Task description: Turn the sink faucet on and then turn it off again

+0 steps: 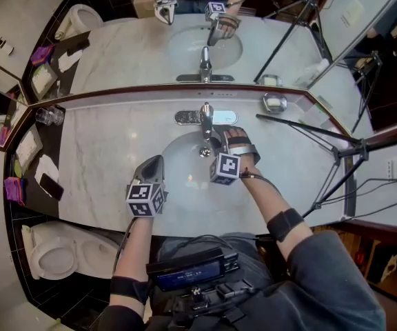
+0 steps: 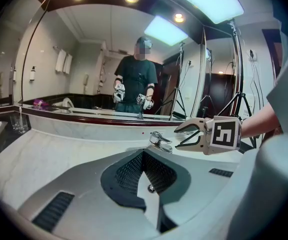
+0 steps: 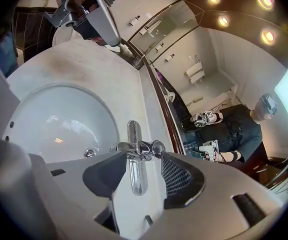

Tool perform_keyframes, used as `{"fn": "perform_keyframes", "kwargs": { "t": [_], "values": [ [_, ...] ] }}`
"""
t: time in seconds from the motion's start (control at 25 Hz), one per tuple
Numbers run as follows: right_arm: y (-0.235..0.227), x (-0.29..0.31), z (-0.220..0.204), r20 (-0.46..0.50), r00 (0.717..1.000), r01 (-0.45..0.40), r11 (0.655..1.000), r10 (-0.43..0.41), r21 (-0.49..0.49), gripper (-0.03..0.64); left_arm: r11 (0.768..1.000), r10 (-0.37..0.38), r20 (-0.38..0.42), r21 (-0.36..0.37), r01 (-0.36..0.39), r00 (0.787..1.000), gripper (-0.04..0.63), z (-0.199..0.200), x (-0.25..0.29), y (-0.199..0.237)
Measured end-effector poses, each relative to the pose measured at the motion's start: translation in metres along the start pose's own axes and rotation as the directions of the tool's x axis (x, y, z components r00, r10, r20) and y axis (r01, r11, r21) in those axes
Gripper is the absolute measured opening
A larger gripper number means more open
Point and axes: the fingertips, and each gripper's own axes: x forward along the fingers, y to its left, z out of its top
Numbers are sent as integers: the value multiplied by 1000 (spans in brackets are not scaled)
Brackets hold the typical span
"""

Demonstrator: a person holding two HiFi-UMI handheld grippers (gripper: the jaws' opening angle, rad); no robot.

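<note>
The right gripper [image 3: 141,169] had its jaws spread wide, and the chrome single-lever sink faucet [image 1: 206,118] lay in the gap between them, unclamped. The left gripper [image 1: 153,167] was closed on nothing and hung at the 8 o'clock edge of the white oval basin [image 1: 181,158]. The faucet stood at the basin's 12 o'clock, on the pale marble counter [image 1: 109,150].

The chrome faucet [image 1: 206,119] is standing upright on its long base plate at the far middle of the marble table [image 1: 102,157]. Its spout is reaching nearward over the white oval sink [image 1: 181,158], which is lying sunk into the table.
</note>
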Motion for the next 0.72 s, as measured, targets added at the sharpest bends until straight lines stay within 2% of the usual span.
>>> {"fn": "perform_keyframes", "kwargs": {
  "t": [0.12,0.32,0.72],
  "values": [
    [7,14,-3,-25,999,-33,998,31,-48,242,1000,6,-4,-5,-6,1000,0,-2,0,3],
    [6,29,1,-37,999,-39,995,36,-94,242,1000,15,-14,-14,-15,1000,0,-6,1,10],
    [-7,49,6,-69,997,-44,992,35,-122,241,1000,13,-31,-26,-13,999,0,-11,8,14]
  ]
}}
